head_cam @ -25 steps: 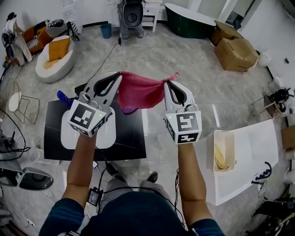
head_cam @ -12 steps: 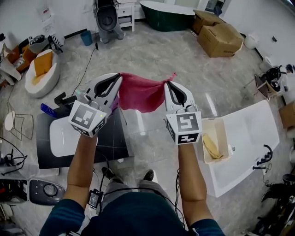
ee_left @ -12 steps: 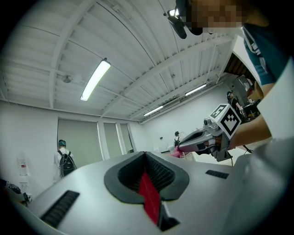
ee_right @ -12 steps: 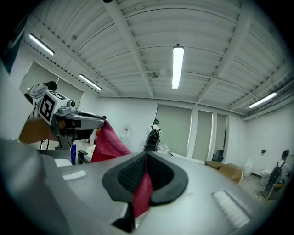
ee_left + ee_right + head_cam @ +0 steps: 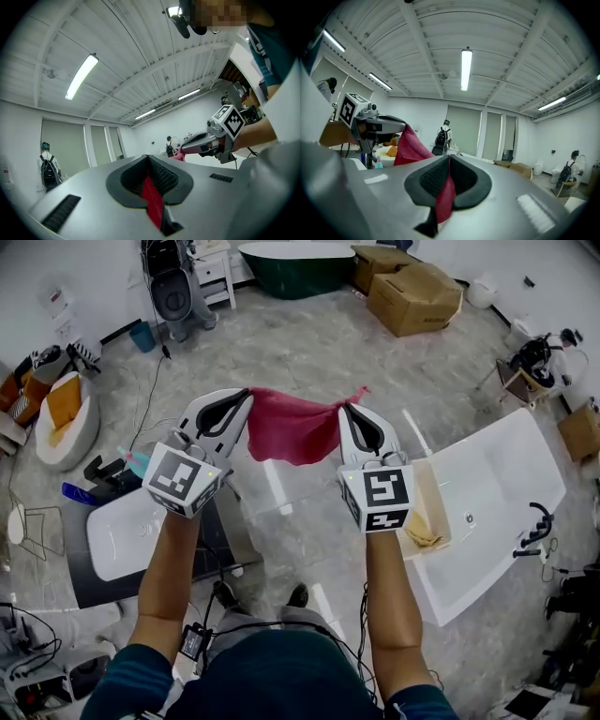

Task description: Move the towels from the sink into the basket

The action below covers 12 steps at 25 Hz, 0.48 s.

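Both grippers have swung right, off the sink (image 5: 122, 531), since a second ago. The basket (image 5: 439, 491), at the white counter's (image 5: 497, 484) left edge, now sits just beside my right gripper (image 5: 349, 411). The left gripper (image 5: 242, 399) and the right are each clamped on a top corner of the red towel (image 5: 292, 427), which hangs stretched between them in the air, long axis left-right. The basket lies right of and below it. Right hand's nearer, so I'd lead with it.
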{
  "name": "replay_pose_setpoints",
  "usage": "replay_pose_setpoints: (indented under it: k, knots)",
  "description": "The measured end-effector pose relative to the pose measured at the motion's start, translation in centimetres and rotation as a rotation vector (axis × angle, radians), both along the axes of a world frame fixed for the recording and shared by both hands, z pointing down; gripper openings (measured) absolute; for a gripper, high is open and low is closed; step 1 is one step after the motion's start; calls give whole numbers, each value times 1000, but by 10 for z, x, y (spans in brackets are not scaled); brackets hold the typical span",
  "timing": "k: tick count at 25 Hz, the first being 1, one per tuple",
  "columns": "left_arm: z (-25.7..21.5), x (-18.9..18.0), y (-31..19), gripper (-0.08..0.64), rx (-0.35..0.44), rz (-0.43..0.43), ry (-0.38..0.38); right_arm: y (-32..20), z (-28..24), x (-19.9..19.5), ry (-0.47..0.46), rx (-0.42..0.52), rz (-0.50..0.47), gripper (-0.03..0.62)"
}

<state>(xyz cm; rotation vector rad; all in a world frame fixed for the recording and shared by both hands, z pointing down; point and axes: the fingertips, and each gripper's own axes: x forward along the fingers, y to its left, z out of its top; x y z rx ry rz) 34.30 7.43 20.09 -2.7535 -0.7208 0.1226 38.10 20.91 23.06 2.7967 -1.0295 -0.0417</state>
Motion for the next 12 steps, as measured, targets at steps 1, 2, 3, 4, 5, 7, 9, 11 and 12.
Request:
replay_pose_setpoints:
  k: [1,2,3,4,5,7,9,11,12]
  knots:
    - [-1,5,10,11,0,15,0,10,-1,3,-1,1,15,17]
    - [-2,9,20,11,-1,33,0,21,-1,5,-2,3,32,17]
    - [-2,15,30,11,-1,53,0,32,-2,7,-3,4,52,17]
    - [-3,20,40,11,-1,72,-1,43,-2,10,-4,5,72,17]
    - [-3,25,50,11,-2,89,-1,54,-1,12,-5,5,89,17]
    - [-1,33,68,11,-7,119,-1,72,2,16,-7,1,118,16]
    - [2,38,85,11,-14,160,-3,91,6,17,-9,-6,157,17]
    - [8,44,106,11,-19,215,-12,114,12,15,-15,-13,211,17]
    - [12,48,118,11,-21,241,-19,127,16,15,-19,-16,238,17]
